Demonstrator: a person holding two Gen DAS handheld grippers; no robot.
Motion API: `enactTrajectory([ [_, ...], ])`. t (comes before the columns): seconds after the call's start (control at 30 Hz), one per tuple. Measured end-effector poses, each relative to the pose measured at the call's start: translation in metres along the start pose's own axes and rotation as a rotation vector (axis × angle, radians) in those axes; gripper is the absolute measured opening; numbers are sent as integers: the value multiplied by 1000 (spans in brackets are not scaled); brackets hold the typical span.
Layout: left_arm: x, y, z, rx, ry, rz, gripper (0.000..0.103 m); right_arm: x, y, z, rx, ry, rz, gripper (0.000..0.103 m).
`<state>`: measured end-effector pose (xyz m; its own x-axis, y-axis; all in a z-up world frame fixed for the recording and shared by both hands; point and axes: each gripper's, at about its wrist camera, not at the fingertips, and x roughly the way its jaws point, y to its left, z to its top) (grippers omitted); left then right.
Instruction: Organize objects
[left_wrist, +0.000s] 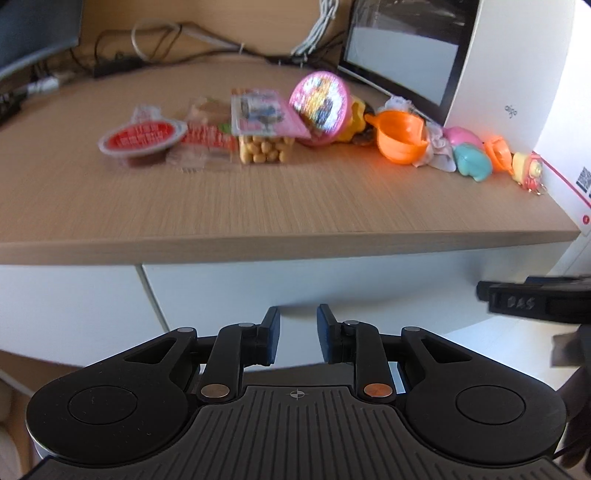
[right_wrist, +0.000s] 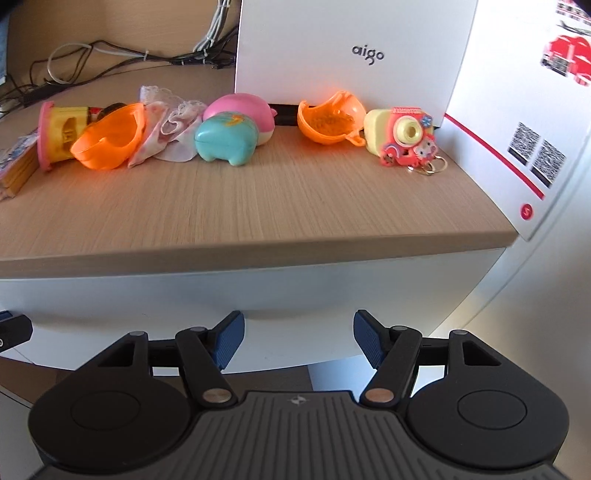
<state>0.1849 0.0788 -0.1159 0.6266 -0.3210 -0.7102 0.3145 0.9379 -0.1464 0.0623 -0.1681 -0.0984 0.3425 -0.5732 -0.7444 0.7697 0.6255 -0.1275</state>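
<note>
Nearest, the left gripper (left_wrist: 298, 334) and right gripper (right_wrist: 298, 341) hang released and empty off the desk (right_wrist: 221, 206) edge. Toys (right_wrist: 225, 138) and snacks (left_wrist: 264, 147) line the back, likely awaiting sorting.

Black left gripper (left_wrist: 298, 334), black right gripper (right_wrist: 298, 341), blue ribbed pads (right_wrist: 232, 338), copper-coloured pivot discs, ribbed grey housing
</note>
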Motion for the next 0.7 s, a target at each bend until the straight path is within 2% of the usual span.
enactTrajectory([
  [0.3, 2, 0, -2, 12, 8, -16, 26, 7, 4, -4, 15, 24, -24, 65],
  [0.43, 5, -5, 1, 10, 18, -7, 26, 1, -1, -5, 31, 0, -3, 65],
  [0.7, 3, -33, -8, 9, -34, 84, 26, -28, -33, -16, 56, -43, 14, 66],
])
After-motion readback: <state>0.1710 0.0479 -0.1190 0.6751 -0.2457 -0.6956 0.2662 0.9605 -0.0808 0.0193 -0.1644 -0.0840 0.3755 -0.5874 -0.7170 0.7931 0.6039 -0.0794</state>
